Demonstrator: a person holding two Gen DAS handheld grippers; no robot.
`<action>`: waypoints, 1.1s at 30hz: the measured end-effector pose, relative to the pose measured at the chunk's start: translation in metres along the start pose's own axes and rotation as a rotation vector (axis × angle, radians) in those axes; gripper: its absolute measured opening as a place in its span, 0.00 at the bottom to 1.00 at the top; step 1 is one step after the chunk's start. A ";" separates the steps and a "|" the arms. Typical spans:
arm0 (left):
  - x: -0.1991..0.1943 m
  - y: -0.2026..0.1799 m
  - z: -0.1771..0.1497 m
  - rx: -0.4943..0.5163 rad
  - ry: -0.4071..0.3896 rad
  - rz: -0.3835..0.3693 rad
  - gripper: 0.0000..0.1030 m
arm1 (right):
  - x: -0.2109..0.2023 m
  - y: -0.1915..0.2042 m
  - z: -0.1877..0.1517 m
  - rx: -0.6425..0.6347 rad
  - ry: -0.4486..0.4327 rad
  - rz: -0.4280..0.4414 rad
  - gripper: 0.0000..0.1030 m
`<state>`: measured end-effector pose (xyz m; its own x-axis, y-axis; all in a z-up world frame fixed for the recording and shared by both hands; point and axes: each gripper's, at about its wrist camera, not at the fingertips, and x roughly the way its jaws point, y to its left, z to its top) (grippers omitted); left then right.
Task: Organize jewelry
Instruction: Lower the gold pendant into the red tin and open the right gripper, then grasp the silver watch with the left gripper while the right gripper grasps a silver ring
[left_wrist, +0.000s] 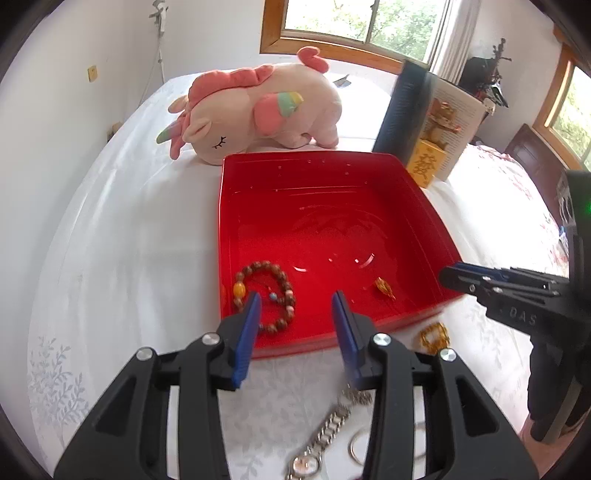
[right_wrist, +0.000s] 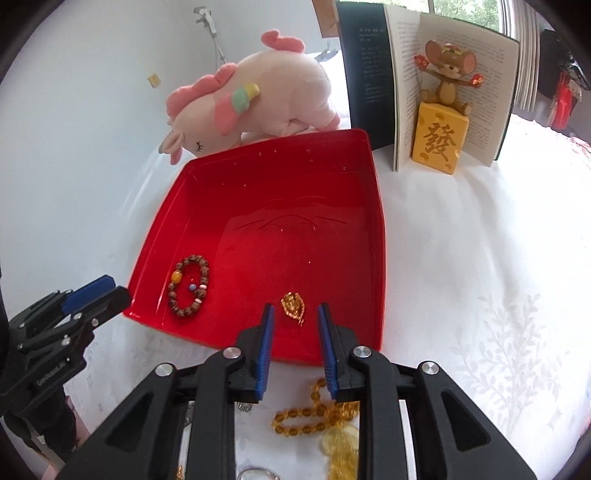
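A red tray (left_wrist: 332, 177) sits on the white cloth. In its near left corner lies a brown beaded bracelet (left_wrist: 284, 284), and a small gold pendant (left_wrist: 384, 288) lies near its front right. My left gripper (left_wrist: 296, 306) hangs open above the tray's front edge with nothing between its fingers. My right gripper (right_wrist: 295, 325) is open too, over the tray's near rim, with the pendant (right_wrist: 293, 306) lying in the tray beyond its tips. On the cloth in front of the tray are a silver watch (left_wrist: 321, 439), a ring (left_wrist: 356, 448) and an amber bead necklace (right_wrist: 314, 410).
A pink plush unicorn (left_wrist: 258, 110) lies right behind the tray. An open book (right_wrist: 406, 74) stands at the back right with a mouse figurine on a gold block (right_wrist: 439, 136) in front of it. Gold coins (right_wrist: 340, 443) lie by the necklace.
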<state>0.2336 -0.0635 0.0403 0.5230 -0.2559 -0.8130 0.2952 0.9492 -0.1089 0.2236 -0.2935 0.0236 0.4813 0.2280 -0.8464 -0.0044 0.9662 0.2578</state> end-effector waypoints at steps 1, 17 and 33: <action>-0.003 -0.001 -0.003 0.006 0.002 0.001 0.42 | -0.003 0.001 -0.002 0.002 -0.003 -0.001 0.23; -0.015 0.004 -0.098 0.085 0.050 -0.023 0.71 | -0.021 0.005 -0.086 0.010 -0.035 0.060 0.35; 0.014 -0.001 -0.145 0.158 0.143 -0.049 0.72 | 0.001 -0.001 -0.131 0.060 0.012 0.088 0.35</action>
<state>0.1241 -0.0411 -0.0539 0.3896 -0.2617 -0.8830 0.4451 0.8929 -0.0682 0.1095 -0.2786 -0.0384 0.4708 0.3134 -0.8247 0.0067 0.9335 0.3586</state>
